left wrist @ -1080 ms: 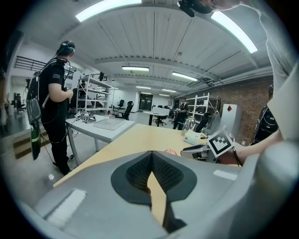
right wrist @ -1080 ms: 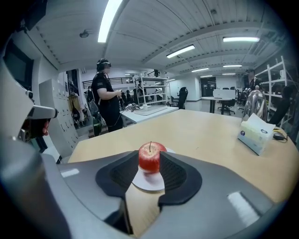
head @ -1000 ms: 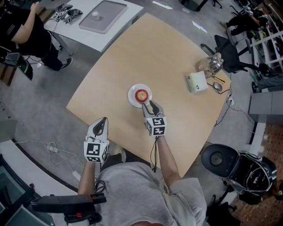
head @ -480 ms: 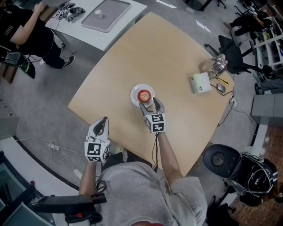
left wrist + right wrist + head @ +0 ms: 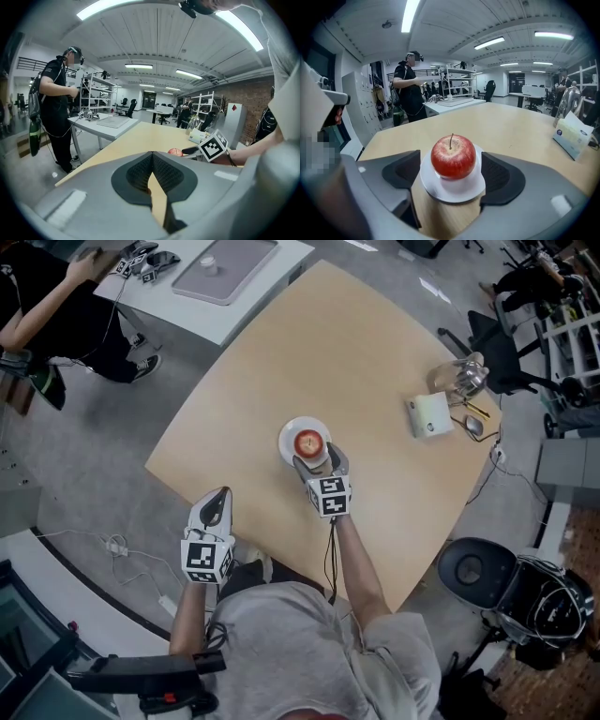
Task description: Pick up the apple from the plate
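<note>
Only close-up, apple stem, right tool just opening, jaws astride apple

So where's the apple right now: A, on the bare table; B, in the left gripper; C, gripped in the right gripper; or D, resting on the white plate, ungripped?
D: the apple sits on the plate; the right gripper has just been opening, its fingers apart and clear of the apple.

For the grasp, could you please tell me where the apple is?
Head view, centre: the apple sits on the white plate, just ahead of the right gripper; its jaws have just been opening, astride the plate's rim.
</note>
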Available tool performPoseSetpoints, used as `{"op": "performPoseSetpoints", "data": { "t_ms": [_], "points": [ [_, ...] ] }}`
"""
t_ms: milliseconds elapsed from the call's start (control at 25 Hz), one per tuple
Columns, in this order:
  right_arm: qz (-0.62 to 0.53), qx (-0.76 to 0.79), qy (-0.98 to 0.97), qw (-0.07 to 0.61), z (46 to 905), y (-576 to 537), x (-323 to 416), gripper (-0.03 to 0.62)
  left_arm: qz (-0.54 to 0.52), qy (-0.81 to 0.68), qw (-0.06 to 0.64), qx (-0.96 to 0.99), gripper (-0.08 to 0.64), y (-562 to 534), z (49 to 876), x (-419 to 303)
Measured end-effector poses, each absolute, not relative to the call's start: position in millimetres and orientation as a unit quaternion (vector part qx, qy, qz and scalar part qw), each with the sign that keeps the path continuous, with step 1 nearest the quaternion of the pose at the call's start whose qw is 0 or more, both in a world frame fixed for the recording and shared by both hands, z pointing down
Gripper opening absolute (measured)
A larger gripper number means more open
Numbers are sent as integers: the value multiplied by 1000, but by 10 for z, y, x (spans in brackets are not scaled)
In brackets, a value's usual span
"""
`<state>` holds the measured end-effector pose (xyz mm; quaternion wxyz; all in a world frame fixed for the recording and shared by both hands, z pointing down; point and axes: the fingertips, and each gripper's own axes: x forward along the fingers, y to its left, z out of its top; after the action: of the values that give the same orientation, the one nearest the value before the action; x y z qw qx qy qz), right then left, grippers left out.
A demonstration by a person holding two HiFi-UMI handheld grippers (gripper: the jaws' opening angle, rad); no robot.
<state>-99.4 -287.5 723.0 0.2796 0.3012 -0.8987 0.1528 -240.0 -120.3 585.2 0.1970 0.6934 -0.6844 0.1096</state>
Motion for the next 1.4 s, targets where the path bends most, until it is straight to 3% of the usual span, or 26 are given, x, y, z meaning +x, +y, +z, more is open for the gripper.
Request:
{"op": "performPoseSetpoints", "data": {
  "t_ms": [320,600,1400],
  "points": [
    [155,296,-898,285,7294,-2892,-1025,391,112,-684,201,692,20,-1229,5892,-2403],
    [148,309,-896,282,7308,-2944,-1006,325,113,-686,203,690,20,-1211,5919,-2427],
    [160,309,-897,271,7308,-2968,-998,322,114,-686,203,689,20,-1209,5932,-2422]
  ]
}}
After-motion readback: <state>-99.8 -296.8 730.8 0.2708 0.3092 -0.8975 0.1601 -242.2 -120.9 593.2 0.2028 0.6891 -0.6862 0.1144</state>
